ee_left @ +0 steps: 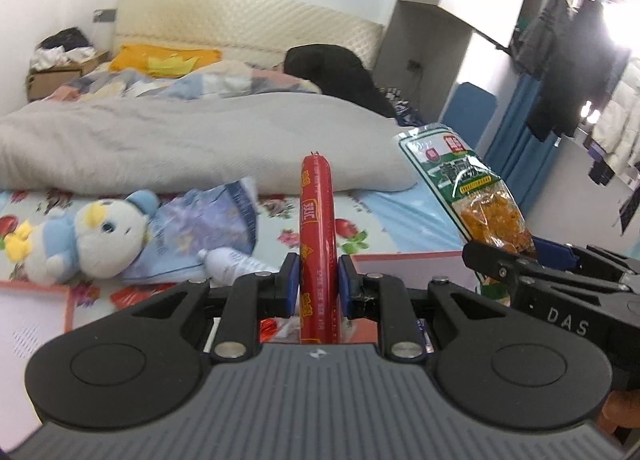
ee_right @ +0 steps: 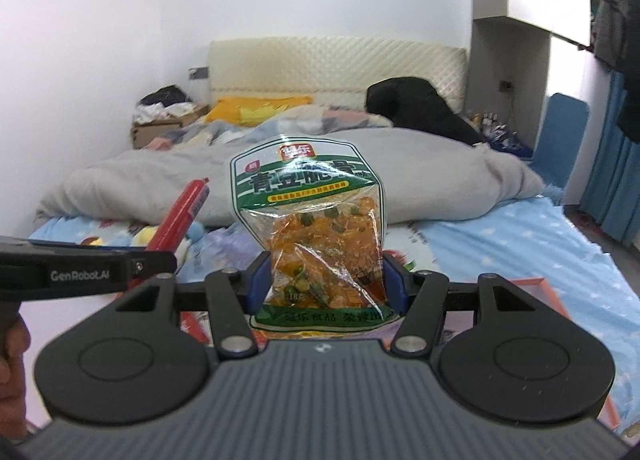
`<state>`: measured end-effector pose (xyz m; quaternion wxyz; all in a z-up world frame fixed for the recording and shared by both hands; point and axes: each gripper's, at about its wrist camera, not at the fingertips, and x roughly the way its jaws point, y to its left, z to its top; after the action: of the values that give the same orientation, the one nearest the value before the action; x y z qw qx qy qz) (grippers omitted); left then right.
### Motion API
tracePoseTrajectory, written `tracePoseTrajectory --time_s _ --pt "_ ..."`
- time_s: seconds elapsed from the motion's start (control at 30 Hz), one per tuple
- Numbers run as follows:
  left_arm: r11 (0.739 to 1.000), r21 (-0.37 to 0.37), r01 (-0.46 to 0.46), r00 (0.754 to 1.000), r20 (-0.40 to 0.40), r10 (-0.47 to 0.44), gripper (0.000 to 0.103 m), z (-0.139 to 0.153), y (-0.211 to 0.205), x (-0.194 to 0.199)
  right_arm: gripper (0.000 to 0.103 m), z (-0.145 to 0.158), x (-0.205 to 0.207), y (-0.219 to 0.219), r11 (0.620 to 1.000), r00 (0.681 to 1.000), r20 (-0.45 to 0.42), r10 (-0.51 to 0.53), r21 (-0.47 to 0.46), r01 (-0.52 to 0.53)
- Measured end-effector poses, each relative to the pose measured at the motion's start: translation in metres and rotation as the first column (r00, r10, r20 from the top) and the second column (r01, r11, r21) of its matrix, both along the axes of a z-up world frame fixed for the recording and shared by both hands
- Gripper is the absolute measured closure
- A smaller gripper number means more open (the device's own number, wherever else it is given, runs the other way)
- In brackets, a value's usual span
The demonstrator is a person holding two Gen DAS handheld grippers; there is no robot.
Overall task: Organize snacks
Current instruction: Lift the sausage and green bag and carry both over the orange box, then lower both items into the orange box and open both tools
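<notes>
Over the bed (ee_left: 380,216), grippers grip sausage (ee_left: 318,244) and packet (ee_right: 310,236).

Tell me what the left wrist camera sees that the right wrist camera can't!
Only the left wrist view shows the plush toy in full and the white tube beside it. Only the right wrist view shows the snack bag's front label and the green peas inside. Both show the red sausage stick in the left tongs, the snack bag in the right tongs, and the grey duvet.

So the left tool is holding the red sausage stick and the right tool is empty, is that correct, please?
Not quite: the right tool is closed on a green snack packet, as the right wrist view shows. The left tool does hold the red sausage stick.
</notes>
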<state>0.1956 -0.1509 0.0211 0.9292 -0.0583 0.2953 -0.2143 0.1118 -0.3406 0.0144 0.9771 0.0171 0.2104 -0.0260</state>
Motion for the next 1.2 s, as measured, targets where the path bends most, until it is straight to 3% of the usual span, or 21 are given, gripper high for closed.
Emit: tracePoseTrajectory --time_s 0.23,0.43,0.73,0.93,1.2 --pt "0.997 0.005 0.074 0.997 0.013 -0.074 0.08 0.007 -0.046 0.005 0.043 0.003 -0.004 -0.034 0.997 0.997 0.016 -0.071 -0.007 0.071" --pt "0.988 0.031 0.148 0.989 -0.023 -0.148 0.08 -0.01 -0.093 0.017 0.043 -0.015 -0.001 -0.068 0.99 0.99 -0.031 -0.14 -0.003 0.14" --pt "0.971 0.063 0.231 0.965 -0.144 -0.22 0.08 -0.057 -0.156 0.049 0.043 -0.062 0.011 -0.114 0.977 0.967 -0.155 -0.2 0.043 0.209" --pt "0.952 0.097 0.29 0.934 -0.246 -0.26 0.08 -0.101 -0.196 0.075 0.043 -0.097 0.022 -0.135 0.975 0.945 -0.257 -0.204 0.037 0.221" --pt "0.935 0.129 0.33 0.905 -0.326 -0.274 0.079 -0.141 -0.219 0.093 0.042 -0.13 0.029 -0.156 0.961 0.915 -0.333 -0.229 0.072 0.267"
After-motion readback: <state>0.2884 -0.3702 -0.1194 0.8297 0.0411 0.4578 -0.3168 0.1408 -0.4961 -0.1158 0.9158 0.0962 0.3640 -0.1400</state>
